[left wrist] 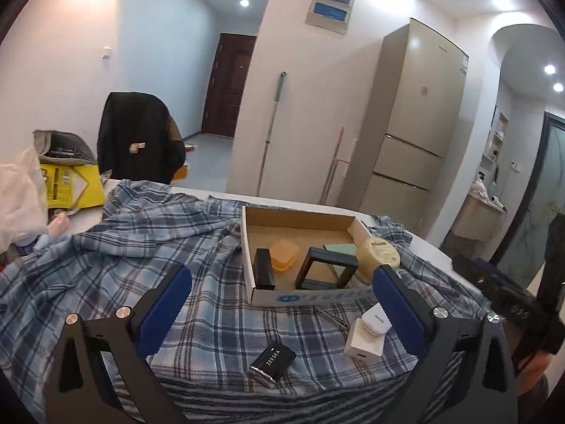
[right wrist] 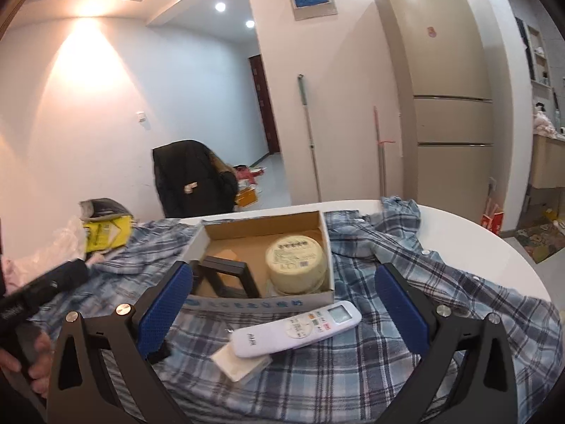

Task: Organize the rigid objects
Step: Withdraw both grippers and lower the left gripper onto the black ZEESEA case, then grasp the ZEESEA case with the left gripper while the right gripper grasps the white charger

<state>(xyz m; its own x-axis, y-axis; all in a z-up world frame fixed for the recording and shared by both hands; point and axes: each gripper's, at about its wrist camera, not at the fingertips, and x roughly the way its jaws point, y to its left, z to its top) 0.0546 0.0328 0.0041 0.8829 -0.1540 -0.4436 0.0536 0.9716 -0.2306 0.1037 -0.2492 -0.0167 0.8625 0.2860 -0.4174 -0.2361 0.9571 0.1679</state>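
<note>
White remote [right wrist: 298, 328] lies flat, display end pointing right toward box [right wrist: 328, 243]

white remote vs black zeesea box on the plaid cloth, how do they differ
The white remote is long and slim with a screen and coloured buttons; the black ZEESEA box is short and blocky, plain but for white lettering. The remote rests partly on a white charger block; the box lies alone, flat on the plaid cloth. Both sit outside the cardboard box, ungrasped.
</note>
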